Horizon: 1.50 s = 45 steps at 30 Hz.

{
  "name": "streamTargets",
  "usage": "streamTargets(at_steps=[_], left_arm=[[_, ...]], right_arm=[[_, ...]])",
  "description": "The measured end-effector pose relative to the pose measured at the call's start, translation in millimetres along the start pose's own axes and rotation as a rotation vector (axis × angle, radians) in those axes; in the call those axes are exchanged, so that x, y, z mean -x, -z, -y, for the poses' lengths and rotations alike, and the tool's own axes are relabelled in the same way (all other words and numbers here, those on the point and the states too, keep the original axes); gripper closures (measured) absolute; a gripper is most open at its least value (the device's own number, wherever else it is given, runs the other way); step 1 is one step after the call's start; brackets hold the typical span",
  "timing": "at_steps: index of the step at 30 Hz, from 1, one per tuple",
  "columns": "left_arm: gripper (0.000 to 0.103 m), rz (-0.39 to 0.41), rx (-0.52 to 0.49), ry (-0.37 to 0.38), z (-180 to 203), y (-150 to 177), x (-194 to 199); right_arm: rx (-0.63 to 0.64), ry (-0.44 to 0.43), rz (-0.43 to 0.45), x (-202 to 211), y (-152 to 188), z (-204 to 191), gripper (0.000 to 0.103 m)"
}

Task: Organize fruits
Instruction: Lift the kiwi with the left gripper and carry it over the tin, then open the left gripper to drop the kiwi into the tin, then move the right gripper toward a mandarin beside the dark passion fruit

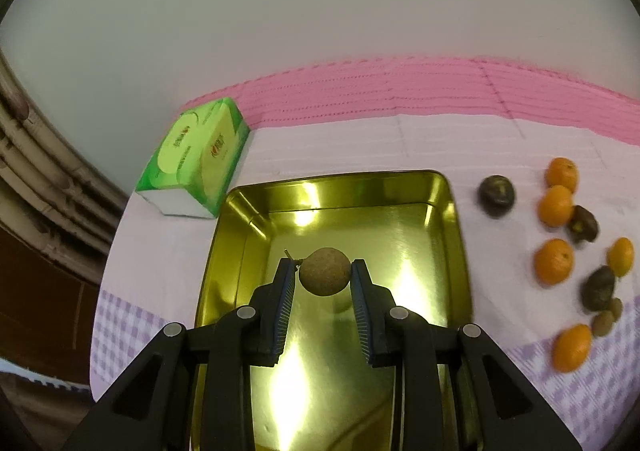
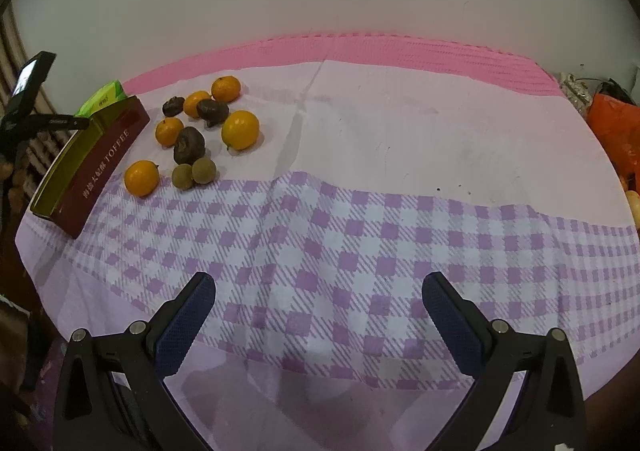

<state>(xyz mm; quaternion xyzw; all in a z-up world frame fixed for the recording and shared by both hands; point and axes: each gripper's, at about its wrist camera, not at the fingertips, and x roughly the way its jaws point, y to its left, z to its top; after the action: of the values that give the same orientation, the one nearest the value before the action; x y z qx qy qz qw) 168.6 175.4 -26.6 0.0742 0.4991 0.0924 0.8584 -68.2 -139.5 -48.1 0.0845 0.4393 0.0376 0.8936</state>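
The left hand-held gripper [image 1: 323,277] is clamped on a small round brown fruit [image 1: 324,271], its blue pads pressing the fruit from both sides. A short stem sticks out of the fruit toward the left pad. The held fruit hangs above the open gold tin [image 1: 248,235], over the middle of its shiny floor, and nothing else lies inside the tin.

Behind the tin's far left corner, just beside it, sits a green tissue pack [image 1: 192,159]. To the right of the tin, on the cloth-covered table [image 1: 360,147], lie the rest of the fruits: several small oranges [image 1: 554,261], a few dark wrinkled fruits [image 1: 496,195], and two small brown fruits [image 1: 603,322] close together near the tin's side of the group. All are apart from the tin.

The right hand-held gripper [image 2: 319,293] hovers with its jaws wide apart and nothing between them, over the purple checked part of the cloth, well to the right of the tin. From this side the tin's outer wall is dark red with white lettering.
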Motion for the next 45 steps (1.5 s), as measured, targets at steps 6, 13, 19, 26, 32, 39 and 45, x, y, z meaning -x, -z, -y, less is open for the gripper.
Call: streamTargets(at_steps=[6,13,19,26,32,39,45], left_arm=[[0.073,-0.040,0.012,-0.033,-11.3,-15.6,-26.5],[0.073,-0.064,0.011,-0.063,-21.7,-26.2,-45.1],[0.073,-0.093,0.027,-0.079,-29.8,-30.6,-61.7],[0.055,-0.082,0.001,-0.078,-29.3,-32.3,-61.8],[0.034,0.017,0.061,-0.042,-39.7,-28.0,-19.9],[0.026,0.128,0.244,-0.020,-49.2,20.0,75.2],[0.026,0.065,0.361,0.074,-48.2,89.5,126.1]], right_arm=[[0.022,-0.020,0.005,-3.6,2.4,-4.3,0.000],[0.048,-0.033,-0.003,-9.0,5.4,-7.7,0.000],[0.046,-0.045,-0.011,-13.5,7.5,-7.3,0.000],[0.074,-0.095,0.036,-7.2,7.1,-9.3,0.000],[0.180,-0.230,0.124,15.3,-7.0,-33.7,0.000],[0.439,-0.457,0.150,20.5,-36.2,-94.3,0.016],[0.530,-0.534,0.072,-13.9,-65.9,-132.0,0.043]])
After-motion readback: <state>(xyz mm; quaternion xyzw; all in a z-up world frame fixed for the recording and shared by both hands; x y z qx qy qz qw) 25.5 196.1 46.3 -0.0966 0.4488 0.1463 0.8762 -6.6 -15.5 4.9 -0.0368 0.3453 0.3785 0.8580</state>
